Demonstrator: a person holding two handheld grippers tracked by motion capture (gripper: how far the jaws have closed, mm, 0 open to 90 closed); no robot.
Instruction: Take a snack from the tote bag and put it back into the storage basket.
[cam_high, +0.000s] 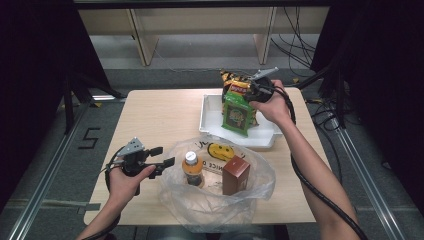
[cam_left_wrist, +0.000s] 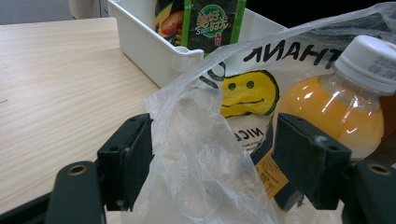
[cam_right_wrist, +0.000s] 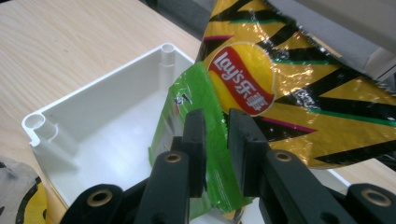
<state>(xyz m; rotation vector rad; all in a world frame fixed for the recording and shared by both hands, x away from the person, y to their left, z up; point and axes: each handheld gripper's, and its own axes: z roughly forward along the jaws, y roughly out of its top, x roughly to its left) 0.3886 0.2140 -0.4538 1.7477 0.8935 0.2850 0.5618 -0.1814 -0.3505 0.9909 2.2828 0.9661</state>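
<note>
A green snack packet (cam_high: 235, 114) leans upright in the white tray (cam_high: 212, 125) at the table's far right, in front of a yellow Lay's chip bag (cam_high: 234, 80). My right gripper (cam_high: 243, 92) is at the packet's top. In the right gripper view the right gripper (cam_right_wrist: 217, 126) is open by a narrow gap, with the green packet's (cam_right_wrist: 191, 93) upper edge between the jaws and the chip bag (cam_right_wrist: 289, 84) just behind. My left gripper (cam_high: 164, 155) is open at the left rim of the clear plastic bag (cam_high: 220, 200). The bag's film (cam_left_wrist: 201, 154) lies loosely between the left gripper's (cam_left_wrist: 215, 149) wide jaws.
Inside the plastic bag stand an orange drink bottle (cam_high: 192, 167) with a white cap and a brown box (cam_high: 236, 175). The bag bears a yellow smiley print (cam_left_wrist: 247, 93). The tray's near wall (cam_left_wrist: 149, 46) sits just beyond the bag. Bare wood lies to the left.
</note>
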